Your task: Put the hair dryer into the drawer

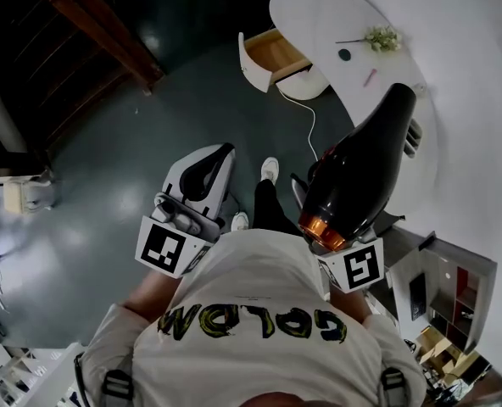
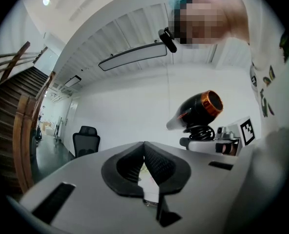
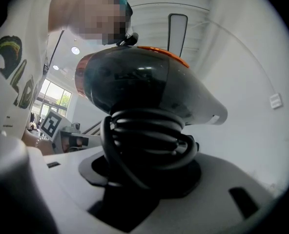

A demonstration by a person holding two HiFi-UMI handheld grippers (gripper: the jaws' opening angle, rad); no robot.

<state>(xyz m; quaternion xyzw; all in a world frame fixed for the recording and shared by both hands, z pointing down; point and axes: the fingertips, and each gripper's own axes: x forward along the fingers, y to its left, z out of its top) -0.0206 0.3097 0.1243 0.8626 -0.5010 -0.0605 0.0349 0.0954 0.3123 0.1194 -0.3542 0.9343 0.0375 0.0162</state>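
Holding: the right gripper [image 3: 144, 172] is clenched on the handle of the hair dryer [image 3: 144, 82], with black cord wound in coils round the handle just above the jaws.
Hair dryer: black with an orange ring at its back end, it is carried in the air in front of the person. Its nozzle points away toward the white desk [image 1: 463, 83], and it is not in the drawer.
Left gripper [image 2: 145, 165]: jaws pressed together with nothing between them, held out alongside the right one.
Drawer [image 1: 276, 51]: pulled out at the desk's far end, wooden inside showing, well apart from the dryer.
Desk top: a small sprig of flowers [image 1: 381, 38] lies on it.
Floor [image 1: 132, 134]: dark and glossy. A thin white cable [image 1: 312, 130] runs from below the drawer toward the person's feet.
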